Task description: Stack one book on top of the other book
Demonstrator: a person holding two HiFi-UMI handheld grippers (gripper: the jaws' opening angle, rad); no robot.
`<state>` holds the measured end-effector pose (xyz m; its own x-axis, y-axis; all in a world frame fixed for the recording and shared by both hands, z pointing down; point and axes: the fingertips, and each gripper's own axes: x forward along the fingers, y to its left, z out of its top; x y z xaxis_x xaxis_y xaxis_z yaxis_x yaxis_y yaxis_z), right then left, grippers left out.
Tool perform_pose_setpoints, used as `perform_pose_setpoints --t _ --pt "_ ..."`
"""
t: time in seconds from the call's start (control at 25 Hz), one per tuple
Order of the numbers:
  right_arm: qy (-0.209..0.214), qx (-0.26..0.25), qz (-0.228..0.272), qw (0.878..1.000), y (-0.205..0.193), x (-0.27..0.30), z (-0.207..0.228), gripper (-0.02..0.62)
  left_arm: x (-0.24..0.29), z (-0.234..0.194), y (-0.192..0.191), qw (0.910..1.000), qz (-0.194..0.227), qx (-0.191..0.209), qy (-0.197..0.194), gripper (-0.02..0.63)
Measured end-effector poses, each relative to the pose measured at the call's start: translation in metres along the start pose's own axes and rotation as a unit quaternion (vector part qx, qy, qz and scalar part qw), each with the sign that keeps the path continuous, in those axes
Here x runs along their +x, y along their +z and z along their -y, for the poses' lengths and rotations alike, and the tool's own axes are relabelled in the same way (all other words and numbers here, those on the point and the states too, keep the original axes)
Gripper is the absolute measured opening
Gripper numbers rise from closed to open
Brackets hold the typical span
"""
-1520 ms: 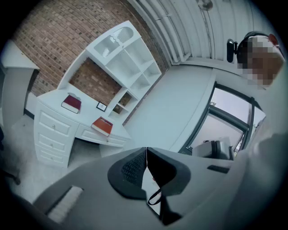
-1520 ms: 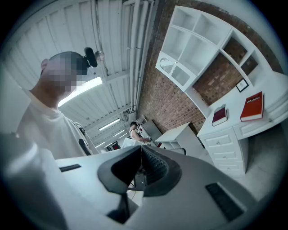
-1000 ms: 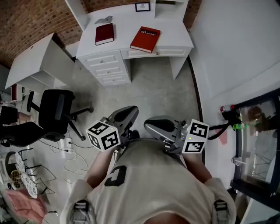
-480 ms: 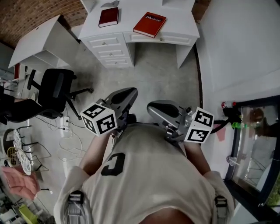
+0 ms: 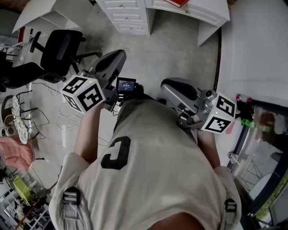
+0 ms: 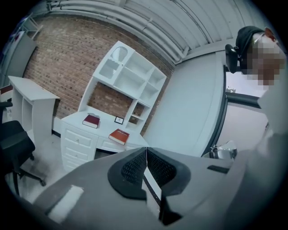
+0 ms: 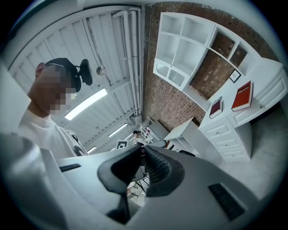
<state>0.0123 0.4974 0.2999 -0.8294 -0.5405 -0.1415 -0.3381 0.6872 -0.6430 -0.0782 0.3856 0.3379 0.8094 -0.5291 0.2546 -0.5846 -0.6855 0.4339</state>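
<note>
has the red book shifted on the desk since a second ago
No. The red book still lies on the white desk, right of the drawers; only the view shifted.

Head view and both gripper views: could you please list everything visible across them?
dark red book: one, dark red, desk top, left part.
red book: one, bright red, desk top, apart from the other.
desk: one, white, with drawers, against the brick wall.
shelf unit: one, white, on the desk.
picture frame: one, dark-edged, at the desk's back.
office chair: one, black, left of the desk.
left gripper: one, grey, shut, empty.
right gripper: one, grey, shut, empty.
person's shirt: one, beige.
</note>
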Motion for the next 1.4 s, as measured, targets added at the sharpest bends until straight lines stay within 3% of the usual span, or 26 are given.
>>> perform_pose_setpoints --t 0.24,0.6,0.96,1.2,1.4 --pt "-0.016 0.009 -0.012 1.0 0.0 0.024 0.012 0.009 -0.003 -0.021 -0.001 0.999 -0.02 0.038 0.014 0.005" --pt "-0.026 0.022 -0.044 0.998 -0.003 0.059 0.027 0.009 -0.003 -0.052 -0.001 0.9984 -0.033 0.043 0.015 0.005" --pt "-0.041 -0.042 -0.052 0.997 0.016 0.119 0.033 0.008 0.005 -0.103 0.032 0.9989 -0.021 0.036 -0.022 0.005" --pt "-0.053 -0.042 -0.052 0.996 0.021 0.149 0.041 0.008 0.0 -0.13 0.042 0.9988 -0.02 0.031 -0.031 0.005" --pt "-0.055 -0.034 -0.083 0.994 0.014 0.179 0.051 0.008 -0.012 -0.165 0.047 0.9997 -0.01 0.014 -0.02 0.005"
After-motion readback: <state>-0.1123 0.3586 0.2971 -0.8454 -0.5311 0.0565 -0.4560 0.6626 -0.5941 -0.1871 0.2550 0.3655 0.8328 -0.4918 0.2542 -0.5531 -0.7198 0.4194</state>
